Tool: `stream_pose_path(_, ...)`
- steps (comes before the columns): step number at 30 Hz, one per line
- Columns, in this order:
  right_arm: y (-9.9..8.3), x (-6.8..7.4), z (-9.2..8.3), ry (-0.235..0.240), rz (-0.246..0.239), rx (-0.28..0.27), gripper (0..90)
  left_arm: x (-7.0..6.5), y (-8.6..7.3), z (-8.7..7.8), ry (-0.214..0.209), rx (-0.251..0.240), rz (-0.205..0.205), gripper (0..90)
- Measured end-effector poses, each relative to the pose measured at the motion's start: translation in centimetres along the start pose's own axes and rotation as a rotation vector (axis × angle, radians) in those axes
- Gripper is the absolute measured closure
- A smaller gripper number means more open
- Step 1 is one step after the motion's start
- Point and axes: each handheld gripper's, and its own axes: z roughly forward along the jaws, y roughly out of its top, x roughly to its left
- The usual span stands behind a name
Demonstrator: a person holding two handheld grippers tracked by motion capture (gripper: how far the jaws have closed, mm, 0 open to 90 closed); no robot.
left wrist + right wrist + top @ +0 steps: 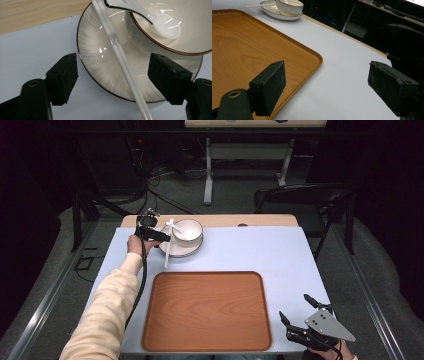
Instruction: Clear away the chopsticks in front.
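A white bowl [188, 231] with a white spoon [175, 227] in it stands on a white ribbed plate [181, 251] at the table's far left. A pair of white chopsticks [168, 251] lies across the plate's left rim. My left gripper [166, 238] hovers at that rim. In the left gripper view the chopsticks [120, 55] and the plate [100, 65] lie between its spread jaws, whose pads touch nothing, so the left gripper [113, 65] is open. My right gripper [294, 305] rests open at the near right, beside the wooden tray [207, 310].
The tray [249, 45] is bare and takes up the near middle of the light blue mat [250, 250]. A black chair [300, 200] stands beyond the table's far right edge. Cables lie on the floor behind.
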Motion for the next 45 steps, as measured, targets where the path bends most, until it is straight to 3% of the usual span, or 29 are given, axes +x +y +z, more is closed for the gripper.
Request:
stream_pose_path(4, 0.0, 0.0, 0.0, 0.0, -0.001, 0.001, 14.3, 0.3, 0.6, 0.9, -0.009, 0.001, -0.029, 32.7)
stream_pose_path(11, 0.0, 0.0, 0.0, -0.002, 0.002, 0.0, 14.3, 0.5, 0.6, 2.0, -0.016, 0.011, -0.042, 50.3)
stream_pose_path(12, 0.0, 0.0, 0.0, -0.003, 0.002, -0.001, 14.3, 0.7, 0.5, 2.2, -0.022, -0.004, -0.061, 52.3)
stream_pose_path(21, 0.0, 0.0, 0.0, -0.005, 0.003, 0.0, 14.3, 0.8, 0.3, 2.9, -0.039, -0.017, -0.081, 58.1)
stream_pose_path(31, 0.0, 0.0, 0.0, -0.008, 0.004, 0.001, 14.3, 0.4, 0.2, 3.7, -0.001, -0.008, -0.08, 62.6)
stream_pose_path(45, 0.0, 0.0, 0.0, -0.012, 0.005, 0.002, 14.3, 0.5, 0.0, 4.4, 0.041, 0.022, -0.113, 83.2)
